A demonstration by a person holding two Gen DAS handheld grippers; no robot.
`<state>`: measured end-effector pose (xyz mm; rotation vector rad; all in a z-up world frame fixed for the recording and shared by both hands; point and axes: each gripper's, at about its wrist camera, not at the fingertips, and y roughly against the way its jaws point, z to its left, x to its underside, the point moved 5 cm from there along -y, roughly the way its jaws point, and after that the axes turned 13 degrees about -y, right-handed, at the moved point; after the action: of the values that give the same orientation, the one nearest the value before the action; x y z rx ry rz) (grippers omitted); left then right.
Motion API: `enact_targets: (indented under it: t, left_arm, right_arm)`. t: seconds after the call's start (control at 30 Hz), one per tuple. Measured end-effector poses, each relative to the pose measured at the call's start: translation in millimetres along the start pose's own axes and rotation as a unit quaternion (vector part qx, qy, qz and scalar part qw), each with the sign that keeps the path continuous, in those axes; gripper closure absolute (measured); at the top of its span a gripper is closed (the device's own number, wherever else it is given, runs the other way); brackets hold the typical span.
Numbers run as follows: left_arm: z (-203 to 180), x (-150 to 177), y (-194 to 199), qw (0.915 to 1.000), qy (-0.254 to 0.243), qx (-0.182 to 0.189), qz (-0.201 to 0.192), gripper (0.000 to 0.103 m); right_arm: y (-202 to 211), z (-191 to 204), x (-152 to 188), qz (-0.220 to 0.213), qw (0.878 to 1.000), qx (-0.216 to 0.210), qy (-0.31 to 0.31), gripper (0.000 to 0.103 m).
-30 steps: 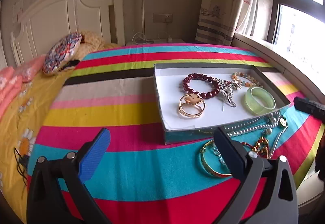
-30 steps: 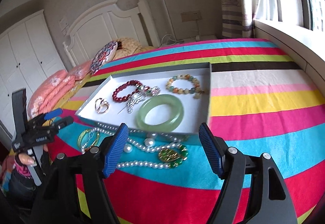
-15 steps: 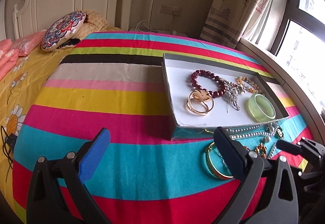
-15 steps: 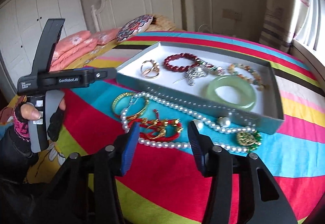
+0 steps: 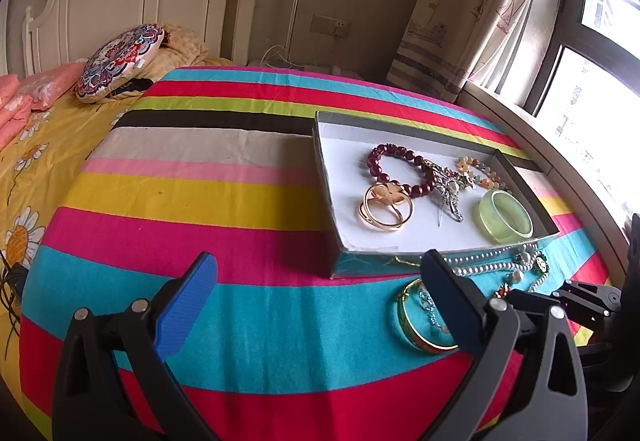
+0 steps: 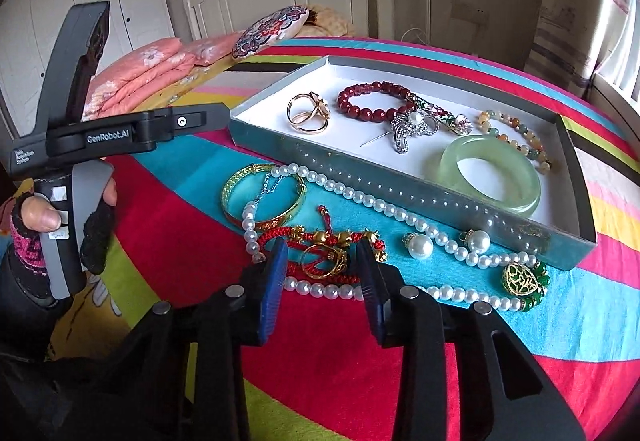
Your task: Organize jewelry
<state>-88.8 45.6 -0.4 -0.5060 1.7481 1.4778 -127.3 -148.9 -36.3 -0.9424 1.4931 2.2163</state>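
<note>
We see a shallow grey tray (image 6: pixel 400 177) with a white floor lying on the striped bedspread (image 5: pixel 200 201), and in it a dark red bead bracelet (image 6: pixel 372 101), a gold ring piece (image 6: pixel 308 113), a silver brooch with a pearl (image 6: pixel 412 125), a pale green jade bangle (image 6: pixel 492 177) and a bracelet of mixed pastel beads (image 6: pixel 516 137). Just in front of the tray, loose on the cloth, lie a long pearl necklace (image 6: pixel 360 197) with a green and gold pendant (image 6: pixel 524 281), two single pearl earrings (image 6: pixel 420 245), a gold bangle (image 6: pixel 260 197) with a thin silver chain across it, and a red cord bracelet with gold charms (image 6: pixel 324 253). Our right gripper (image 6: pixel 322 269) has its jaws still apart, having just been closing in, and they flank the red cord bracelet; whether the pads press it yet we cannot tell. The pearl strand runs under and beside that bracelet, tangled close to it. Our left gripper (image 5: pixel 320 281) hangs with its jaws wide apart over bare cloth, nothing between them, with the gold bangle behind its right finger. A patterned round cushion (image 5: pixel 120 61) rests near the white headboard (image 5: pixel 120 1), well apart from the jewelry.
</note>
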Motion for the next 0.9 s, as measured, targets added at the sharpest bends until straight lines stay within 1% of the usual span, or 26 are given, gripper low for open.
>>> enact_targets:
  t: [0.13, 0.2, 0.23, 0.3, 0.37, 0.5, 0.57, 0.63, 0.7, 0.77, 0.83, 0.9]
  left_arm:
    - [1, 0, 1, 1.0000, 0.001, 0.002, -0.003, 0.002]
    - [0, 0, 2, 1.0000, 0.001, 0.003, -0.004, 0.002]
    - [0, 0, 2, 1.0000, 0.001, 0.004, -0.004, 0.002]
    - [0, 0, 1, 1.0000, 0.001, 0.004, -0.004, 0.002]
    - [0, 0, 1, 1.0000, 0.001, 0.004, -0.003, 0.002]
    - [0, 1, 0, 1.0000, 0.000, 0.005, 0.001, 0.002]
    - [-3, 0, -1, 1.0000, -0.007, 0.004, 0.006, 0.002]
    - [-10, -2, 2, 0.9996, -0.030, 0.003, 0.000, 0.002]
    - [-25, -4, 6, 0.9976, -0.069, 0.001, -0.002, 0.002]
    - [-41, -4, 8, 0.9944, -0.105, -0.005, 0.000, 0.002]
    - [-65, -3, 10, 0.9893, -0.145, 0.015, 0.004, 0.002]
    - [-91, -2, 11, 0.9813, -0.191, 0.024, 0.005, 0.002]
  right_arm:
    - [-1, 1, 0, 0.004, 1.000, 0.005, 0.014, 0.069]
    - [0, 1, 2, 0.002, 1.000, 0.002, 0.020, 0.077]
    - [1, 1, 3, 0.001, 1.000, 0.000, 0.020, 0.078]
    - [3, 1, 4, -0.006, 1.000, 0.008, 0.021, 0.078]
    - [5, 0, 4, -0.010, 1.000, 0.006, 0.018, 0.078]
    - [26, -8, -4, -0.043, 0.999, -0.004, 0.003, 0.078]
    - [38, -18, -9, -0.060, 0.998, 0.002, -0.007, 0.078]
    - [45, -31, -11, -0.068, 0.997, 0.012, -0.018, 0.078]
    - [51, -45, -11, -0.073, 0.997, 0.022, -0.031, 0.078]
    - [55, -59, -8, -0.075, 0.996, 0.022, -0.049, 0.078]
    - [58, -67, -3, -0.077, 0.995, 0.021, -0.061, 0.078]
    - [59, -73, 1, -0.077, 0.994, 0.017, -0.071, 0.078]
